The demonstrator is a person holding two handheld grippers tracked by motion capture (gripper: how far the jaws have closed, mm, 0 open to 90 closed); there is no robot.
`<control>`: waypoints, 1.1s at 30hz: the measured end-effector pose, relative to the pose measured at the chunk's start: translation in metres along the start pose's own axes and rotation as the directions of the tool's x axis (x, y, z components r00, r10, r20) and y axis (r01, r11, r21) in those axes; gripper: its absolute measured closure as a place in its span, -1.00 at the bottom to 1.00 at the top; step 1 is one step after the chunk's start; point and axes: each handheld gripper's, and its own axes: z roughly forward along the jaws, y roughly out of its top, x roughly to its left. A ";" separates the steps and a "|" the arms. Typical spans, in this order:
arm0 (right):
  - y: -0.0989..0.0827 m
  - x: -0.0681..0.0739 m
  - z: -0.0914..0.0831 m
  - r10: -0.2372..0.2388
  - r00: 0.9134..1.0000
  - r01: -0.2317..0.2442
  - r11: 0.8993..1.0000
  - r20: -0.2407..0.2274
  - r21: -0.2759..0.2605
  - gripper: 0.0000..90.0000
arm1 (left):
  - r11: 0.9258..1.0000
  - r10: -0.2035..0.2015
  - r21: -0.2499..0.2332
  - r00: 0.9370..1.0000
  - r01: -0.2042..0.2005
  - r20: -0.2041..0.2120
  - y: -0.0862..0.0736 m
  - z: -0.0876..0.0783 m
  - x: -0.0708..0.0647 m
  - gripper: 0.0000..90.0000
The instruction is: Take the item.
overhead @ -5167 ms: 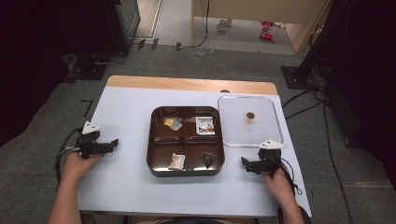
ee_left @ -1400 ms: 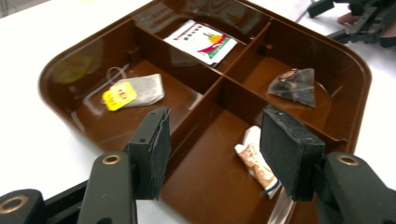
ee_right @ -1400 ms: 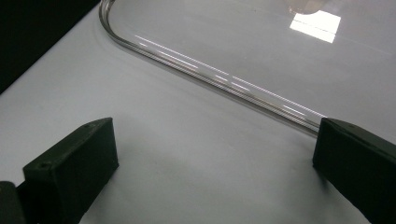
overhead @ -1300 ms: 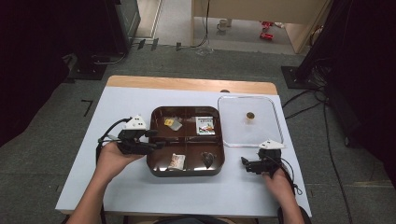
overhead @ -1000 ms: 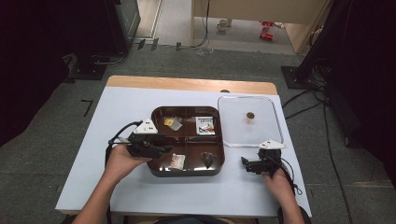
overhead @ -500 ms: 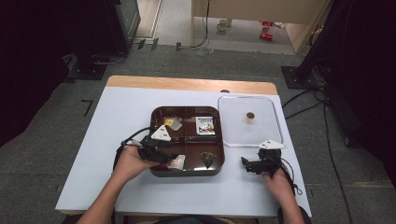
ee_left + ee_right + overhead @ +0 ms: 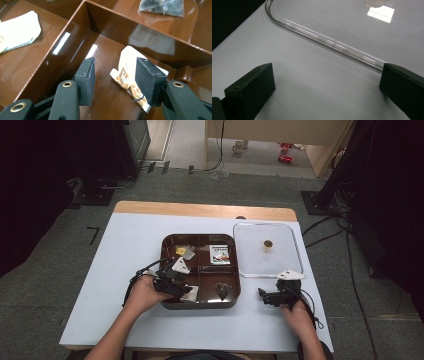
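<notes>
Sachet: white-and-brown packet lying flat in the near-left compartment of the brown tray, close to the inner wall
Left tongs: your jaws have just been closing and now stand about half open astride the sachet; one pad seems to lie over its edge, though contact is hard to judge, and nothing is gripped yet
Right tongs: wide open, empty, resting on the table beside the clear lid
Risk, slip: a flat packet may slide out as you squeeze
Risk, wall: your jaw could catch the divider and shift the tray
Risk, crush: too hard a pinch could crumple it
</notes>
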 end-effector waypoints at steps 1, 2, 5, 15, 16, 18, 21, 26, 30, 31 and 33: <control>0.000 0.000 0.000 0.000 1.000 0.000 1.000 0.000 0.000 -1.00 | 1.000 -0.002 0.014 1.000 0.002 -0.003 0.000 0.001 0.000 0.13; 0.000 0.000 0.000 0.000 1.000 0.000 1.000 0.000 0.000 -1.00 | 1.000 -0.001 0.019 1.000 0.001 -0.007 0.001 0.001 0.000 0.13; 0.000 0.000 0.000 0.000 1.000 0.000 1.000 0.000 0.000 -1.00 | 0.999 0.005 0.044 1.000 -0.004 -0.017 0.002 0.004 -0.001 0.15; 0.000 0.000 0.000 0.000 1.000 0.000 1.000 0.000 0.000 -1.00 | 0.996 -0.034 0.086 0.999 0.031 0.033 0.003 0.006 0.000 0.37; 0.000 0.000 0.000 0.000 1.000 0.000 1.000 0.000 0.000 -1.00 | 0.996 -0.037 0.088 0.999 0.034 0.037 0.003 0.006 0.000 0.41; 0.000 0.000 0.000 0.000 1.000 0.000 1.000 0.000 0.000 -1.00 | 0.995 -0.051 0.090 0.997 0.046 0.049 0.003 0.006 -0.001 0.48; 0.000 0.000 0.000 0.000 1.000 0.000 1.000 0.000 0.000 -1.00 | 0.993 -0.071 0.101 0.996 0.066 0.055 0.004 0.006 -0.001 0.58; 0.000 0.000 0.000 0.000 1.000 0.000 1.000 0.000 0.000 -1.00 | 0.993 -0.072 0.099 0.996 0.067 0.053 0.005 0.005 -0.002 0.75; 0.000 0.000 0.000 0.000 1.000 0.000 1.000 0.000 0.000 -1.00 | 0.992 -0.084 0.105 0.995 0.077 0.059 0.006 0.004 -0.002 0.83; 0.000 0.000 0.000 -0.001 1.000 0.001 1.000 0.000 0.000 -1.00 | 0.991 -0.090 0.106 0.994 0.083 0.062 0.005 0.004 -0.001 0.84; 0.000 0.000 0.000 -0.001 1.000 0.001 1.000 0.000 0.000 -1.00 | 0.989 -0.107 0.110 0.992 0.099 0.065 0.005 0.003 0.001 0.86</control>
